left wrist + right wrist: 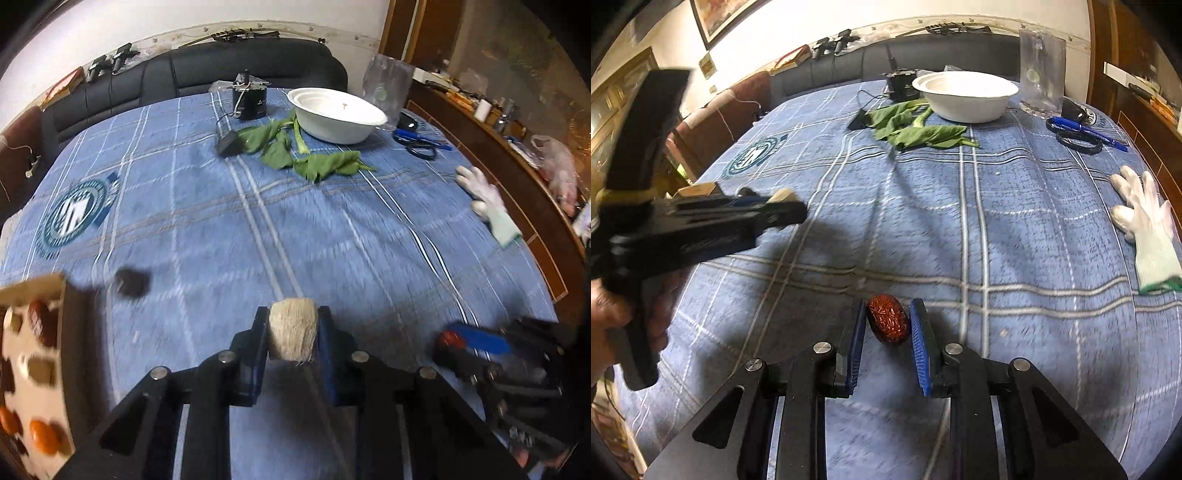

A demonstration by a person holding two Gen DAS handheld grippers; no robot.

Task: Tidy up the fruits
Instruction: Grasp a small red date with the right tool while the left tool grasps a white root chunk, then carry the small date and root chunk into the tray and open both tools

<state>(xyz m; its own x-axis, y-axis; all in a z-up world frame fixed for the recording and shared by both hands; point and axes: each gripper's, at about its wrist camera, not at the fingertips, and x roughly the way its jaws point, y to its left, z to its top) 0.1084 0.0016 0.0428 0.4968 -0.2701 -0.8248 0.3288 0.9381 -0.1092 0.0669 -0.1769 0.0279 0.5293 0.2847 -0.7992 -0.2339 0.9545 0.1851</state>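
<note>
A pale fibrous fruit (293,329) is clamped between the left gripper's (293,332) jaws. A wrinkled red date (888,319) is pinched, loosely it seems, in the right gripper (888,325), held low over the blue tablecloth (960,229).

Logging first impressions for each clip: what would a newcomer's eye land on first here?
Each gripper carries something: the left gripper is clamped on a pale fibrous chunk, and the right gripper has a wrinkled red date between its fingers, low over the blue plaid cloth. Next come the white bowl at the far end and green leaves before it.
</note>
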